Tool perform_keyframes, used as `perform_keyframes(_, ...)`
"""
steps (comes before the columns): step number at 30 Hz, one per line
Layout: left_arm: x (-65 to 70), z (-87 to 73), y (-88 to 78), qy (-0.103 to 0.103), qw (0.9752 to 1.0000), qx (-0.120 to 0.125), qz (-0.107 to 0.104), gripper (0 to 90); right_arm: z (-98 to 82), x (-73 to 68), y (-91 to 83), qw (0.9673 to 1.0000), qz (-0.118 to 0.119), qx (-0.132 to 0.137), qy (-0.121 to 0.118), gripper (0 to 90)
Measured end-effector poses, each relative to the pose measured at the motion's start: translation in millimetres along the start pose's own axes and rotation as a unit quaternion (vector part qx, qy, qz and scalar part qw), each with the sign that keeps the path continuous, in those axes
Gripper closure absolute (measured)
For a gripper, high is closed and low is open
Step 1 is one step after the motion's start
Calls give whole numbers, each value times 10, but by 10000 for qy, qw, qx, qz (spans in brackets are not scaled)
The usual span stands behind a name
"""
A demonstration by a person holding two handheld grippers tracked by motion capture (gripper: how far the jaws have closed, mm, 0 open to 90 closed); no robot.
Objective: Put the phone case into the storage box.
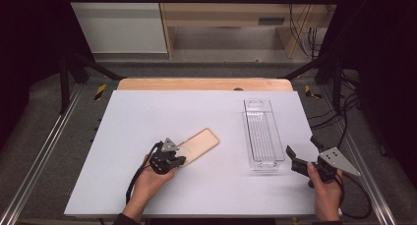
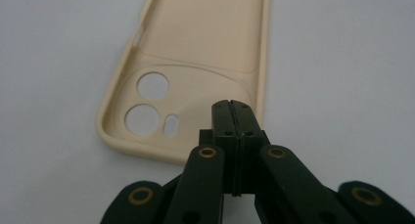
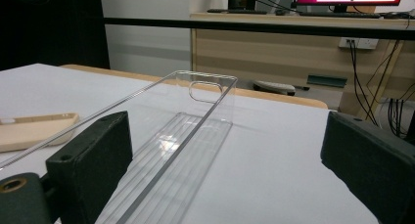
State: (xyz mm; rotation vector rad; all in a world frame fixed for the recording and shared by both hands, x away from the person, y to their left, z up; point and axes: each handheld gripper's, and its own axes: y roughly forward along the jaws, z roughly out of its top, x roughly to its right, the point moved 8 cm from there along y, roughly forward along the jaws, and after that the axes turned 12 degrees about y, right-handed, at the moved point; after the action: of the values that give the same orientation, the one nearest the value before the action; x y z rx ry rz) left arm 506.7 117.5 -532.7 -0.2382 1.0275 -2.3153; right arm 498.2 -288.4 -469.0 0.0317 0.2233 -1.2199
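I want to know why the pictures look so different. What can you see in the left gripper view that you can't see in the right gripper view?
The left gripper view gives the inside of the beige phone case up close, with its round camera holes, and the left gripper with its jaws shut together at the case's edge. The right gripper view gives the clear plastic tray with a handle slot, the right gripper with its jaws wide apart, and a wooden desk with screens behind. Both share the white table and the phone case, far off in the right one.
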Motion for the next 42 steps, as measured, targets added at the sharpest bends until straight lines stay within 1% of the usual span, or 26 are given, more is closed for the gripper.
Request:
perform_keyframes(1,2,-19,-20,0,10000,-29,-19,900,0,-2,1,10000,7,0,4,54)
perform_keyframes(5,12,-87,-83,-21,10000,-20,-49,900,-6,-8,9,10000,23,-21,-12,54)
perform_keyframes(8,23,-125,-122,10,10000,-52,-53,900,-4,-11,0,10000,22,-12,-20,54)
perform_keyframes(10,44,-189,-184,-6,10000,-54,-63,900,-11,-7,-4,10000,13,-31,-18,54)
perform_keyframes(12,70,-236,-229,-67,9999,-14,-89,900,-15,-9,-3,10000,15,-37,-2,54)
perform_keyframes(16,122,-339,-338,-79,9999,-43,-127,900,-3,-26,-8,10000,19,-12,-13,54)
perform_keyframes(19,129,-419,-416,-105,9998,-70,-129,900,-3,-37,4,10000,29,-33,-59,54)
perform_keyframes(20,129,-419,-416,-105,9998,-70,-129,900,-3,-37,4,10000,29,-33,-59,54)
perform_keyframes(21,140,-465,-456,-135,9997,-48,-174,900,-9,-35,11,9999,17,-53,-86,54)
perform_keyframes(22,140,-465,-456,-135,9997,-48,-174,900,-11,-35,9,10000,14,-57,-77,54)
perform_keyframes(23,149,-509,-502,-124,9998,-83,-165,900,-10,-32,6,10000,6,-45,-64,54)
perform_keyframes(25,158,-552,-544,-115,9997,-104,-166,900,-6,-26,5,10000,9,-30,-43,54)
perform_keyframes(29,156,-606,-604,-126,9996,-168,-180,900,-25,-21,10,10000,4,-69,-64,54)
perform_keyframes(31,139,-592,-628,-109,9998,-89,-153,900,-15,-31,9,10000,9,-50,-43,54)
perform_keyframes(33,82,-509,-676,-75,9998,190,-33,900,-2,-42,8,10000,26,-33,-85,54)
perform_keyframes(34,21,-446,-712,27,9994,324,152,900,-4,-45,8,9999,22,-40,-95,54)
perform_keyframes(35,-8,-420,-726,69,9989,382,254,900,-9,-45,7,9999,13,-53,-98,54)
perform_keyframes(36,-81,-355,-758,168,9974,515,481,900,-9,-44,7,9999,9,-52,-96,53)
perform_keyframes(37,-122,-316,-770,209,9963,599,580,886,-8,-44,9,10000,7,-48,-84,53)
perform_keyframes(39,-238,-230,-773,266,9930,796,829,844,-9,-42,18,9999,6,-60,-103,53)
perform_keyframes(40,-310,-194,-755,327,9909,870,971,809,-14,-45,22,9999,6,-75,-112,53)
perform_keyframes(42,-404,-161,-698,396,9888,966,1064,688,-15,-56,17,9999,17,-80,-134,53)
